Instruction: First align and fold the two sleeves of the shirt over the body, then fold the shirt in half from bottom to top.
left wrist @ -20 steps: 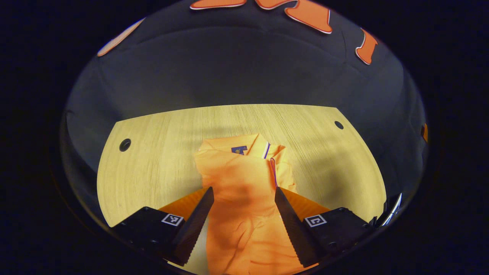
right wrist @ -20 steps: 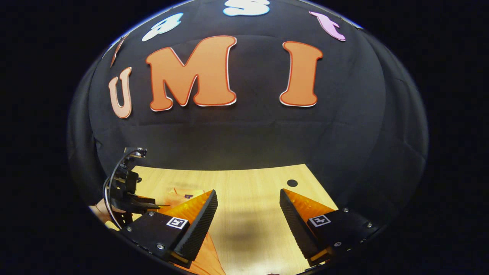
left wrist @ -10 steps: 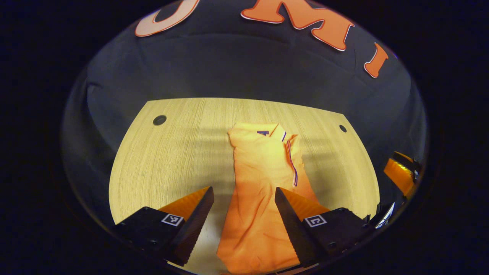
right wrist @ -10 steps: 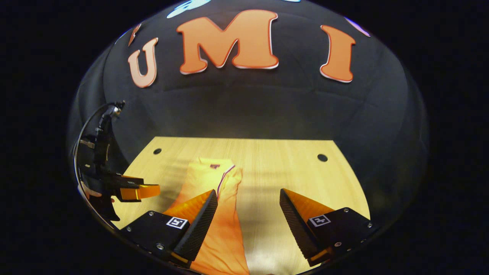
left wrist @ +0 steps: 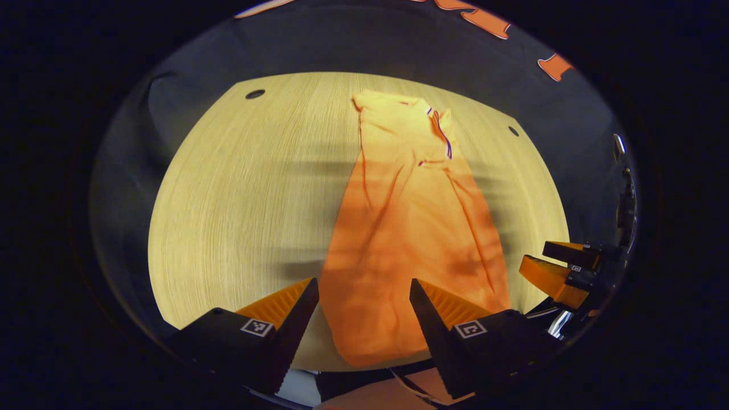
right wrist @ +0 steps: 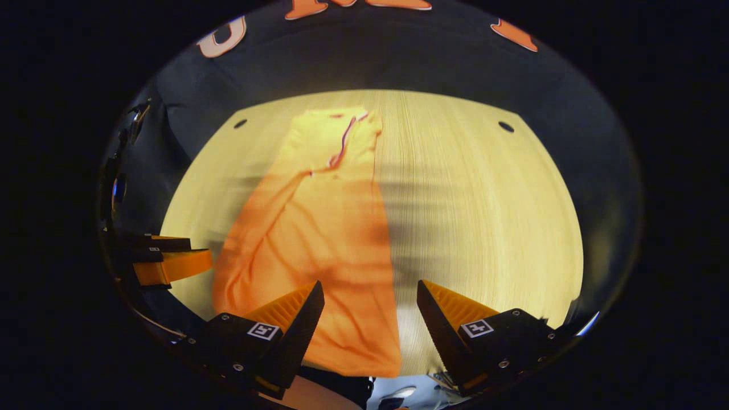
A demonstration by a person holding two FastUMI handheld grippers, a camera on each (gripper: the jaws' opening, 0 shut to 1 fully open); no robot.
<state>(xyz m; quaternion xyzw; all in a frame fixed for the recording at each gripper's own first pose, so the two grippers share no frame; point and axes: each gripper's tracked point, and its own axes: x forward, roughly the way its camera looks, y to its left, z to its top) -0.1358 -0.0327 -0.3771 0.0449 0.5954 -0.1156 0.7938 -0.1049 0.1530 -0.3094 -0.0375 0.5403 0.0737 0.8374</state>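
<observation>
Fingers of the left gripper [left wrist: 363, 296] stand spread apart above the near hem of the orange shirt [left wrist: 413, 239], holding nothing. In the right gripper view, the right gripper [right wrist: 370, 299] is likewise spread wide and empty, one finger over the shirt's lower right part, the other over bare wood. The shirt lies as a long narrow strip on the light wooden table [left wrist: 239, 199], both sleeves folded in over the body, hem at the near edge. Farther off, its collar [left wrist: 418, 105] with a dark trim points toward the black cloth wall [left wrist: 188, 68].
</observation>
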